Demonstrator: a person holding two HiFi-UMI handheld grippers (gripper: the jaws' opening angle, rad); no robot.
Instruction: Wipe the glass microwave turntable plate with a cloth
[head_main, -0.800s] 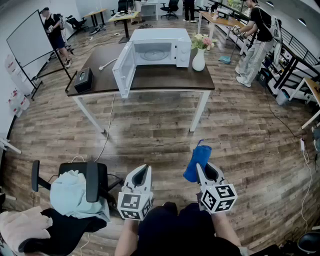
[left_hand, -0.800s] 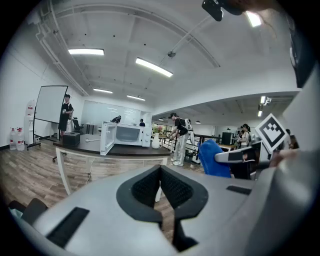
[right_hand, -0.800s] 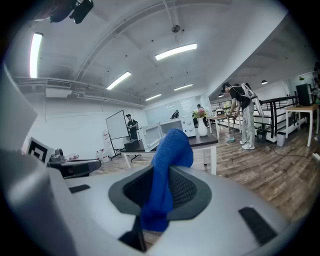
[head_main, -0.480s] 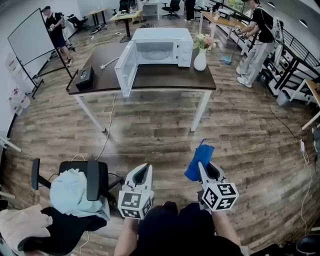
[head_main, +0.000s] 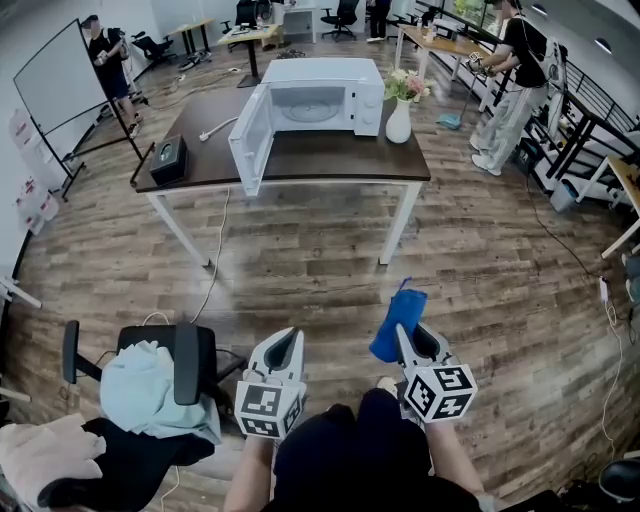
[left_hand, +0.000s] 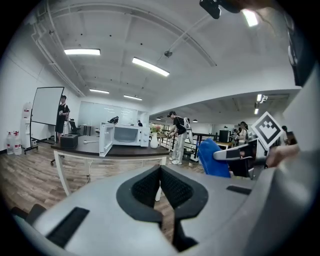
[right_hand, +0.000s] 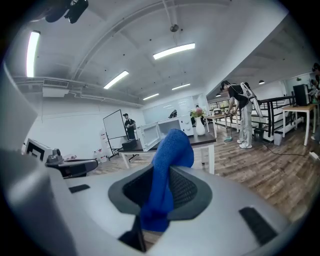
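Since a moment ago the person's leg (head_main: 352, 440) has stepped forward, and a shoe tip (head_main: 386, 384) now shows between the two grippers. Both grippers sit in almost the same spots as before, low in the head view, far from the table (head_main: 330, 162).

The left gripper (head_main: 289, 338) has its jaws pressed together with nothing in them. The right gripper (head_main: 408, 338) is squeezed tight on a blue cloth (head_main: 398, 320). The cloth sticks up out of the jaws and flops over at the top.

On the table stands a white microwave (head_main: 330, 72) with its door (head_main: 248, 138) swung wide open. A pale round shape on its floor looks like the glass plate (head_main: 308, 108). Nothing touches it. A white vase (head_main: 398, 122) with flowers stands just beside the microwave, and a small black box (head_main: 168, 158) sits at the table's other end.
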